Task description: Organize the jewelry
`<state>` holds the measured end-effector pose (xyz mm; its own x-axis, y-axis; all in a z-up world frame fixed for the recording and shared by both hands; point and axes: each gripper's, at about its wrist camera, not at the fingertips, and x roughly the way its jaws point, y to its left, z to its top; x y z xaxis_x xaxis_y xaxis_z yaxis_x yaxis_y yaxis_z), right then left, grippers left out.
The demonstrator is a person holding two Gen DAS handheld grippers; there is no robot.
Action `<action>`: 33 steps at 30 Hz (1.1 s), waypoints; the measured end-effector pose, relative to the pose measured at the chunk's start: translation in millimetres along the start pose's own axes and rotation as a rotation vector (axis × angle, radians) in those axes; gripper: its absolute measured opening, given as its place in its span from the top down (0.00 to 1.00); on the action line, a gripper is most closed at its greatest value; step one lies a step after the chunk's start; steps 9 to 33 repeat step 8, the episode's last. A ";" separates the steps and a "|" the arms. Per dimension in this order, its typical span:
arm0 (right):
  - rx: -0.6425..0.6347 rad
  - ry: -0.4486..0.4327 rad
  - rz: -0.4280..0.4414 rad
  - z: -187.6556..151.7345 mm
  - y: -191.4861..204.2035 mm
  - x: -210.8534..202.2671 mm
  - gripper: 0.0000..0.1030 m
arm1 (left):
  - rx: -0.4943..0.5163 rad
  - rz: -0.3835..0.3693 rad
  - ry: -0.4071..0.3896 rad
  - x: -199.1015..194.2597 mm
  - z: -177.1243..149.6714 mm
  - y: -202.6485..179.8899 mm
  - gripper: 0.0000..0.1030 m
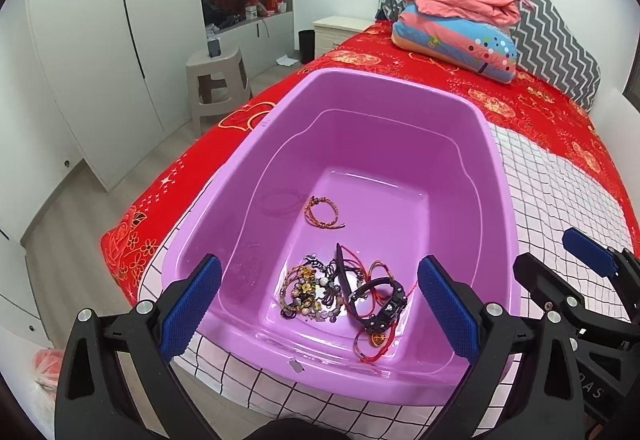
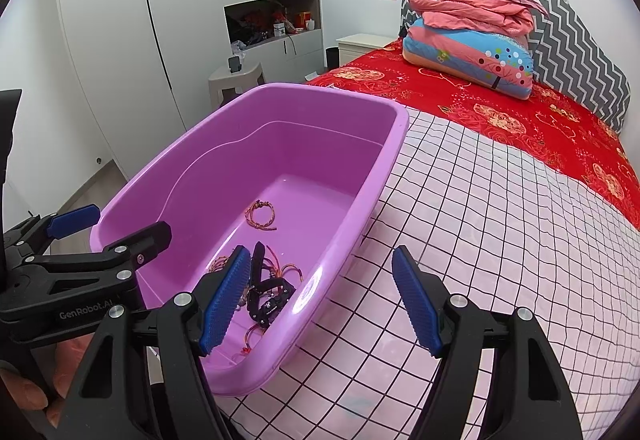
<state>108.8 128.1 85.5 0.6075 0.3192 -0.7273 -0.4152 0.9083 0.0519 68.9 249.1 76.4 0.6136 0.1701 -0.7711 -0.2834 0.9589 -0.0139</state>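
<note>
purple tub w/ bracelet pile + lone bracelet; left gripper, right gripper wide, empty.

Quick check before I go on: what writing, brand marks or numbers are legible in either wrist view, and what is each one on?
"GenRobot.AI": white letters on the black body of the left tool, seen in the right wrist view.
"DAS": a cut-off fragment on the body of the right tool, at the right edge of the left wrist view; the rest is out of frame.
Boxes and jars in the wall niche: too small to read.
Purple tub, jewelry pile: no text.
</note>
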 end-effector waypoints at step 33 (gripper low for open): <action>0.001 -0.002 -0.003 -0.2 -0.1 -1.7 0.32 | -0.018 0.003 0.017 2.2 -0.1 3.5 0.06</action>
